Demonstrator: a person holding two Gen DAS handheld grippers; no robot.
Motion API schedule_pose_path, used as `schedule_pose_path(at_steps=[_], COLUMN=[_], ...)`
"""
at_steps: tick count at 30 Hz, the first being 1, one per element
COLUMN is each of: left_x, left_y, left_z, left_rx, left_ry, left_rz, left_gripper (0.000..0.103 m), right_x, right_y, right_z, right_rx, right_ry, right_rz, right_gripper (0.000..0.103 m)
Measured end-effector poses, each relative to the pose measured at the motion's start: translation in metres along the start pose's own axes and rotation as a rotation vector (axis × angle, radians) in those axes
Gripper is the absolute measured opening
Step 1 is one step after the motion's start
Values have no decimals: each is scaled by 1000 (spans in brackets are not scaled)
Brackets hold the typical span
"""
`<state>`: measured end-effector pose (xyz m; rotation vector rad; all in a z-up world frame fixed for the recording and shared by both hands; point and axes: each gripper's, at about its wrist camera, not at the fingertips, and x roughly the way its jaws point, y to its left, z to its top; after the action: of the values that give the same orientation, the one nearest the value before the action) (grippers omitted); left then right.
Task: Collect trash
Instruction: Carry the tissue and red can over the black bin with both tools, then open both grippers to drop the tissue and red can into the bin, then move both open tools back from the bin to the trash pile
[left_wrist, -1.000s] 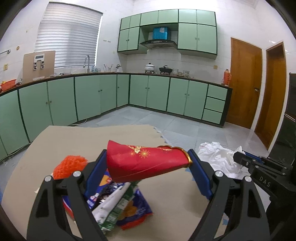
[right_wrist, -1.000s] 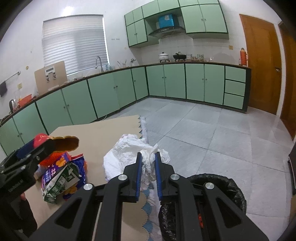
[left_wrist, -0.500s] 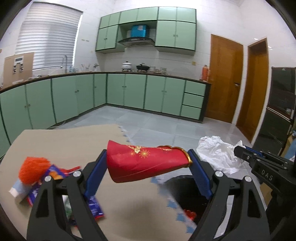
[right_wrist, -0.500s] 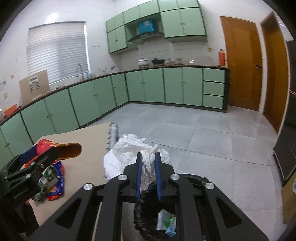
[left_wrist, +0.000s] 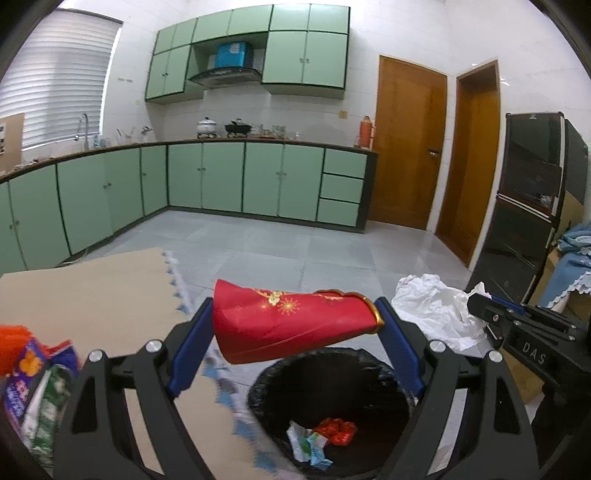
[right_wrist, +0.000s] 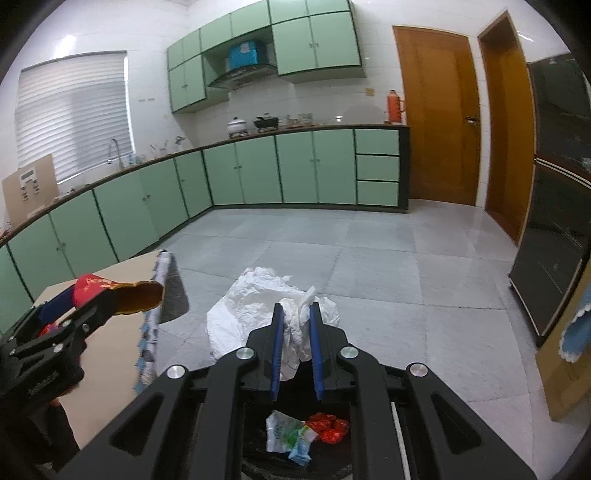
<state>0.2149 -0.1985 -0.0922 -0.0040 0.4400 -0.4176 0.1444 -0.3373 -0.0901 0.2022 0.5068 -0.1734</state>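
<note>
Two grippers hover above a black-lined bin, whose rim both views cut off. Wrappers at the counter's left edge are blurred and partly cropped. The left gripper has its fingers clamped on a red paper cup, gold-rimmed, creased, lying sideways. The right gripper pinches crumpled white paper. Only the right view shows the cup's open mouth; both show scraps inside the bin.

One red paper cup. One crumpled white tissue. One black-lined bin containing two visible scraps: one red, one green-white. Two claws: left, right.
</note>
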Motion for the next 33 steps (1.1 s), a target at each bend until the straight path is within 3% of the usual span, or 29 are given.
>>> schedule_pose_path(at_steps=[12, 16, 23, 29, 33], left_x=[44, 52, 55, 42, 28], left_y=[-26, -26, -23, -18, -4], left_z=[-16, -17, -13, -10, -4], left_rx=[32, 22, 5, 7, 0], left_ry=[95, 130, 136, 112, 92], left_rz=[-75, -106, -116, -93, -66], left_gripper=[82, 82, 85, 85, 88], right_x=[37, 54, 60, 49, 36], right_y=[-40, -47, -57, -49, -37], right_z=[-21, -28, -41, -36, -29], right_rx=[53, 55, 61, 51, 48], right_ry=[81, 124, 149, 120, 75], right_rz=[-59, -57, -82, -93, -104], right_gripper=[14, 26, 31, 51, 83])
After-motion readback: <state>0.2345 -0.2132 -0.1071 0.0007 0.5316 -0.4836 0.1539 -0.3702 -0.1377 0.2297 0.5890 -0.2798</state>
